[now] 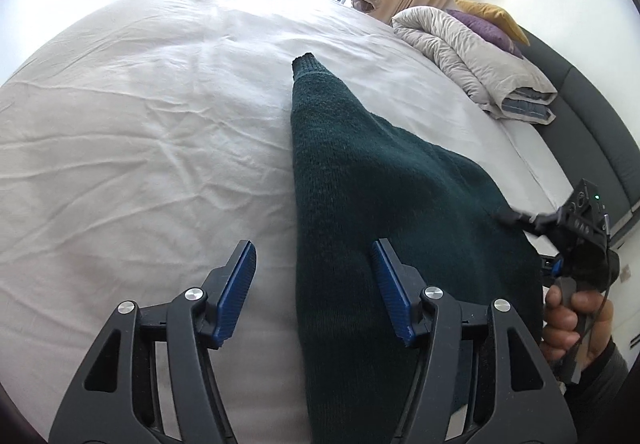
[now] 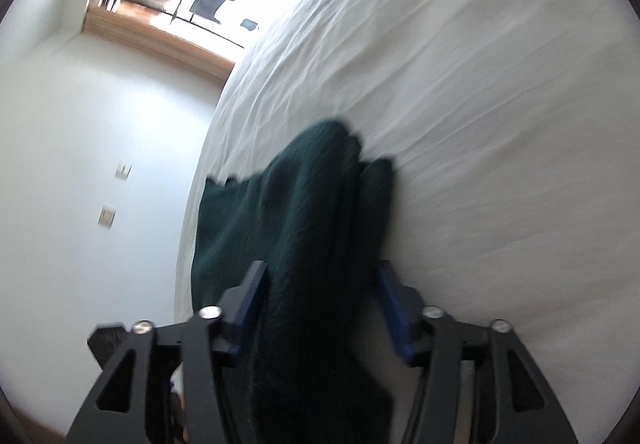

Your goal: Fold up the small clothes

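Sweater (image 1: 360,184) flat on bed (image 1: 140,124), between parted pads of both open claws, ungripped.

Coarse matt knit sweater (image 1: 360,180) (dark green) on creased cotton-like sheet (image 1: 140,124).

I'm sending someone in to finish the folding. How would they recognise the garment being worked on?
Look at the big bed with the wrinkled white sheet. Near its edge lies a dark green knitted sweater, one sleeve stretched out across the sheet. It is the only dark item there; the folded duvet is pale beige.
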Action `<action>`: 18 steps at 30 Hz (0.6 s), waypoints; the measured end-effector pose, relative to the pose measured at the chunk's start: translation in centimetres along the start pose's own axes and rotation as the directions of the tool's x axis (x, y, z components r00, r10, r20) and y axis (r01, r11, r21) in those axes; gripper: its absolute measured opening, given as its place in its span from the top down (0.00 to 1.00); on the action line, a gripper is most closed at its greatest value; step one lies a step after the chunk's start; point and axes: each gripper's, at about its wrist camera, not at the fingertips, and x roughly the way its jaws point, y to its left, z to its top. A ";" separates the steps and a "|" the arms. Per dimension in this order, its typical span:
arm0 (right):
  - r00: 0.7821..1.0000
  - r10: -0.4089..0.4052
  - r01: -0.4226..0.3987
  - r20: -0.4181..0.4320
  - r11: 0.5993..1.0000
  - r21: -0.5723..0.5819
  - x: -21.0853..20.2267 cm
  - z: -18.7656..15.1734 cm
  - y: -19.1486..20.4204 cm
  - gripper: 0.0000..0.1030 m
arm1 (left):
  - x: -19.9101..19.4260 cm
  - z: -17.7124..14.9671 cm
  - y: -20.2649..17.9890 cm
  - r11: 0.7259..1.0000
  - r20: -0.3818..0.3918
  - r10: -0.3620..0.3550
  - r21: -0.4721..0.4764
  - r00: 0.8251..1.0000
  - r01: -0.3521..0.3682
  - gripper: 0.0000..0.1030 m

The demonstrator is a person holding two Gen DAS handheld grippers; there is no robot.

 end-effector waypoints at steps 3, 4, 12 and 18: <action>0.998 0.019 -0.021 0.064 0.999 0.040 -2.2 -0.8 -0.3 0.30 | -1.3 -0.6 0.1 1.000 0.002 0.003 -0.021 1.000 -0.003 0.40; 0.997 0.025 -0.029 0.074 0.999 0.044 -2.5 -1.2 -0.2 0.28 | -0.9 -0.3 0.0 1.000 0.001 0.013 -0.024 1.000 -0.013 0.35; 0.984 -0.054 0.028 -0.167 0.987 -0.157 1.6 -3.6 2.7 0.54 | 0.6 -0.4 1.2 0.995 -0.081 -0.052 -0.087 0.995 0.045 0.36; 0.981 -0.100 0.057 -0.164 0.967 -0.248 -0.1 -3.0 4.8 0.74 | 0.4 -0.6 -1.5 0.997 -0.091 -0.015 -0.072 0.996 0.009 0.68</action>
